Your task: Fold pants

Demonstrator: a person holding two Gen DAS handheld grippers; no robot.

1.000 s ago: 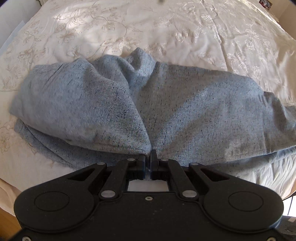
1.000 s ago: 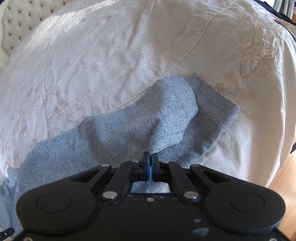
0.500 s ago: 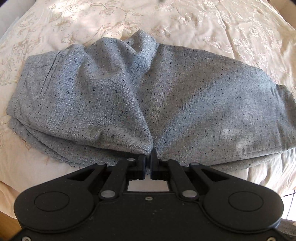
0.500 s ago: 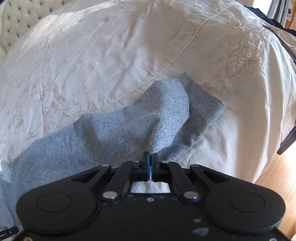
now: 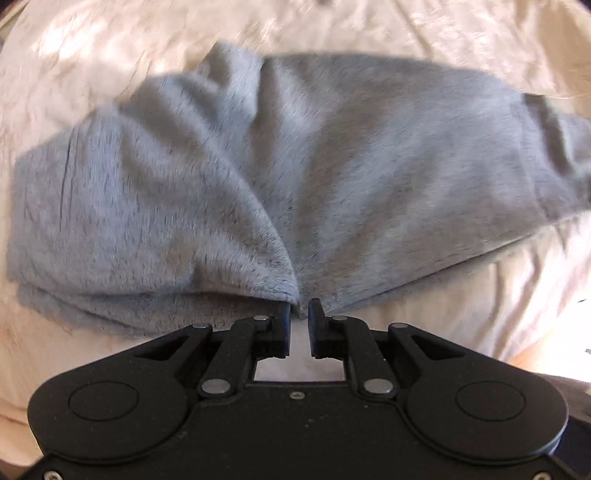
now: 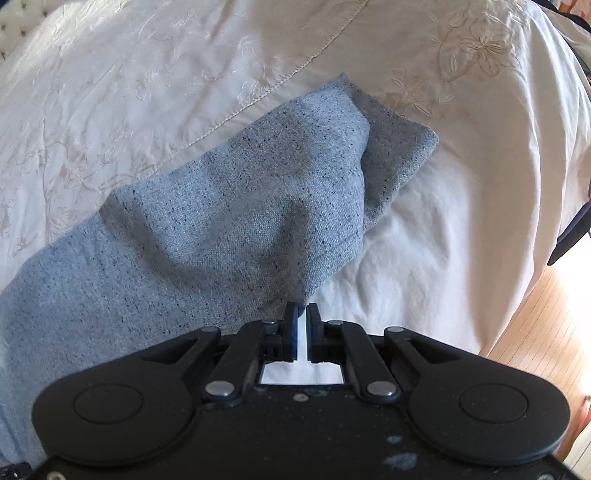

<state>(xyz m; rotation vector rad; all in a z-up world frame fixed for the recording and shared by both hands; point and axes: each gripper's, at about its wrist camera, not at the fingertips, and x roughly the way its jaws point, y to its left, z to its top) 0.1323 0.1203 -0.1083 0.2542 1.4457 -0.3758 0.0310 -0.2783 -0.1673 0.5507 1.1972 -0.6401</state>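
Observation:
The grey-blue flecked pants (image 5: 295, 166) lie folded lengthwise on the cream embroidered bedspread (image 5: 110, 55), waist end at the left. My left gripper (image 5: 298, 310) has its jaws slightly apart at the near edge of the cloth, which still bunches to a point between the tips. In the right wrist view the leg end of the pants (image 6: 258, 206) lies doubled over, a lower layer (image 6: 399, 155) showing at the right. My right gripper (image 6: 302, 312) has its jaws a little apart at the near edge of the leg, white bedspread showing between them.
The bedspread (image 6: 461, 240) drops off at the bed's right edge, with wooden floor (image 6: 546, 332) beyond. A dark object (image 6: 572, 236) stands by that edge. A tufted headboard (image 6: 11, 26) shows at the far left.
Both grippers have opened a little and let the cloth down onto the bed. The left view is blurred by motion and has drawn slightly back.

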